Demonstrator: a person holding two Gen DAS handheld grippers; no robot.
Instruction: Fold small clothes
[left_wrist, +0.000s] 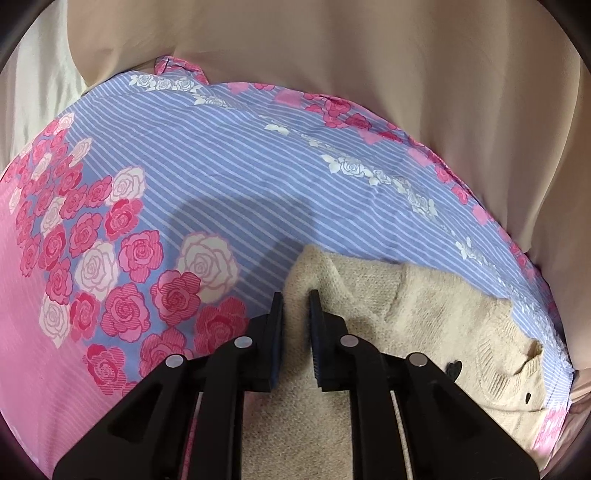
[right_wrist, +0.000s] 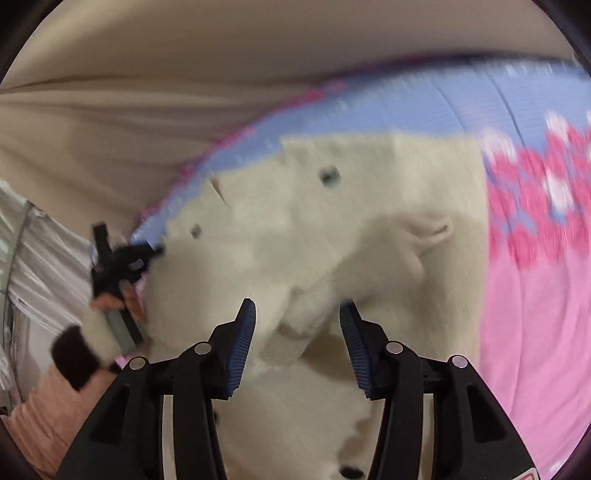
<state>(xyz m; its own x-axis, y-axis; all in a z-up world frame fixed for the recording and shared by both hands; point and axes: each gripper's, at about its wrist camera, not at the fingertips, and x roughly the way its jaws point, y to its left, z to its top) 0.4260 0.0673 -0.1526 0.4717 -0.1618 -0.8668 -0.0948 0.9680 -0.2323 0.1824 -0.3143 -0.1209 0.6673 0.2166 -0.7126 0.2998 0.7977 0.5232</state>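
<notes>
Where roses crowd its stripes, bedsheet meets beige curtain.

Saw a cream sweater: fuzzy, matt knit, ribbed at the edge, with small dark glossy buttons. Under it the bedsheet looked like smooth, thin woven cotton, printed with roses and stripes, matt. Left gripper and right gripper were matt black plastic with ribbed blue rubbery pads and shiny metal pins.
</notes>
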